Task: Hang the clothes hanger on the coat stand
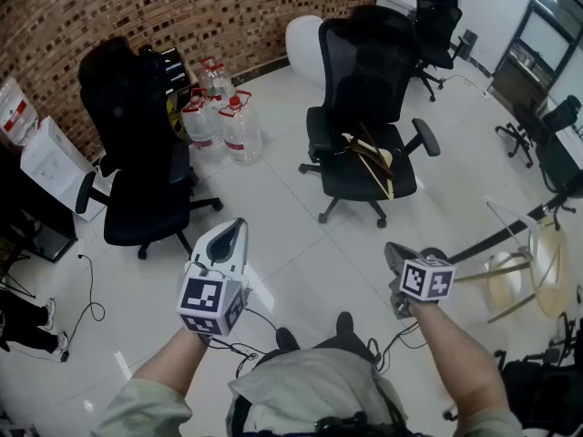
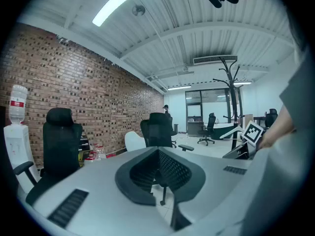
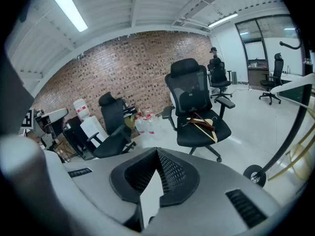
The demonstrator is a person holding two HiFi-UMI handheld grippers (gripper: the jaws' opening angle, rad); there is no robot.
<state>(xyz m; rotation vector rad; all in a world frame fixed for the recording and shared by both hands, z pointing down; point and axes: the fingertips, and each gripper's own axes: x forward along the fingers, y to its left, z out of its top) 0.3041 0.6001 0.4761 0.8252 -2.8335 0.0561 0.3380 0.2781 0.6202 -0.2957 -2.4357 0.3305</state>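
Note:
Several wooden clothes hangers (image 1: 372, 156) lie in a loose pile on the seat of a black office chair (image 1: 364, 89) ahead of me; the right gripper view has the hangers (image 3: 203, 122) on that seat too. The black coat stand (image 2: 229, 97) rises far off in the left gripper view. Its dark pole (image 1: 510, 232) slants across the right of the head view, with pale wooden shapes (image 1: 519, 276) beside it. My left gripper (image 1: 239, 223) (image 2: 158, 150) and right gripper (image 1: 392, 248) (image 3: 157, 150) hover low over the floor, both shut and empty, well short of the chair.
A second black office chair (image 1: 137, 153) stands at the left, with large water bottles (image 1: 219, 116) by the brick wall. A water dispenser (image 2: 15, 132) stands at the far left. More chairs (image 1: 437, 25) are at the back. A cable (image 1: 86, 308) runs over the white tiles.

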